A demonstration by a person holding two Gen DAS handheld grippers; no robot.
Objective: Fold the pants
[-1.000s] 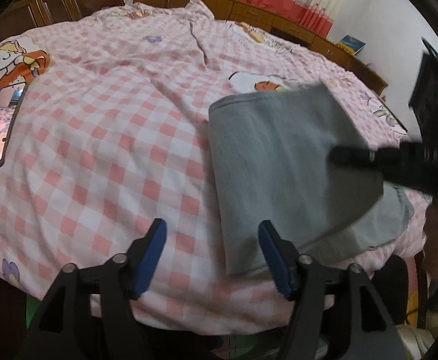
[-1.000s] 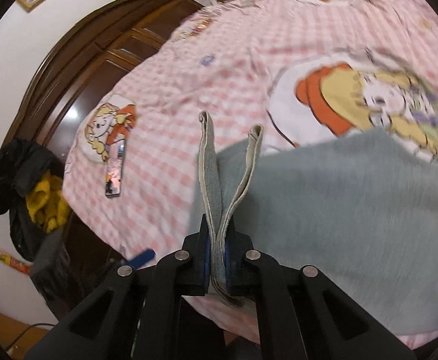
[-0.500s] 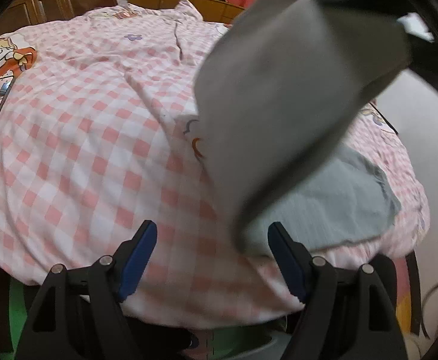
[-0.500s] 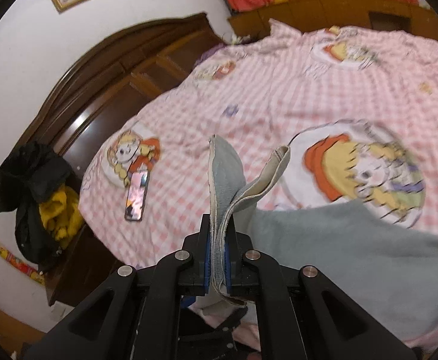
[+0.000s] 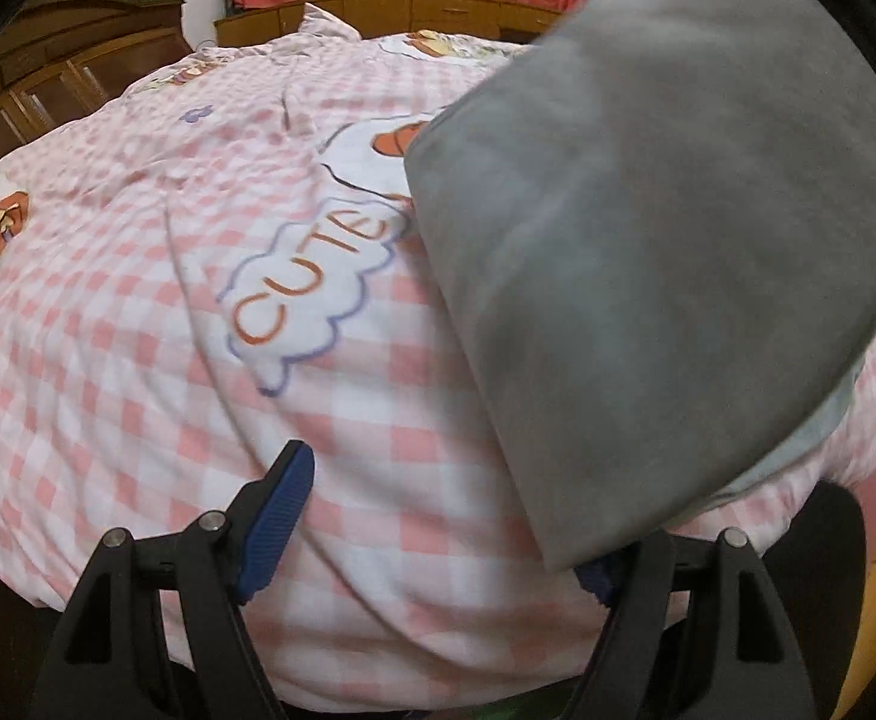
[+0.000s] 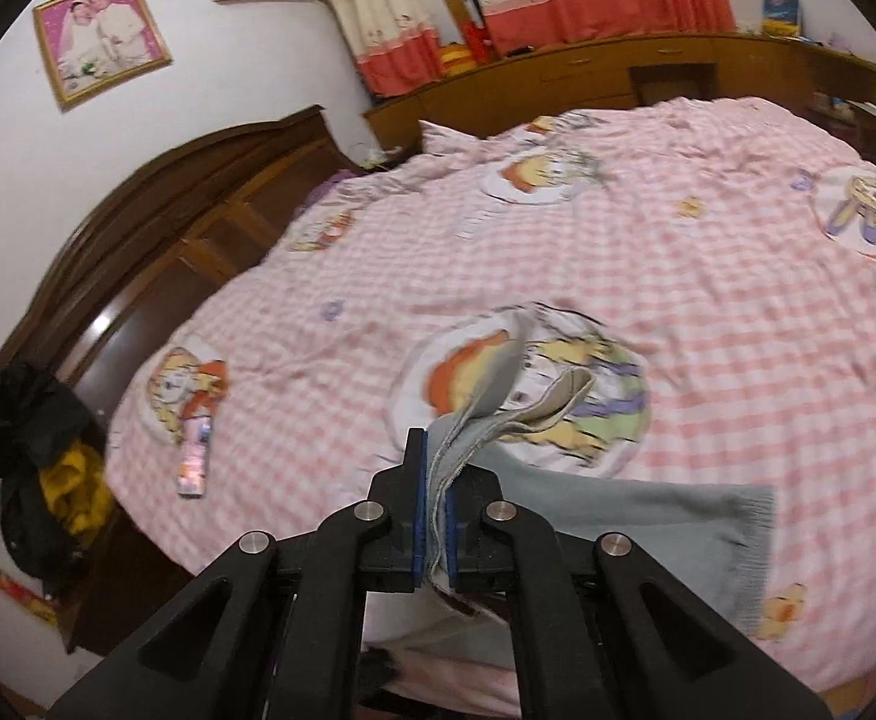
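Two views tell us where we are. From the left wrist, our left gripper [image 5: 438, 516] hangs wide open and empty over the bed [image 5: 138, 312], while the pants [image 5: 666, 252] hang lifted at the right, their lower hem across its right finger. From the right wrist, our right gripper [image 6: 432, 516] is clamped tight on the pants' bunched edge, the rest trailing on the bed. We judge a fold is mid-carry; next we must lay the raised layer squarely over the lower one.
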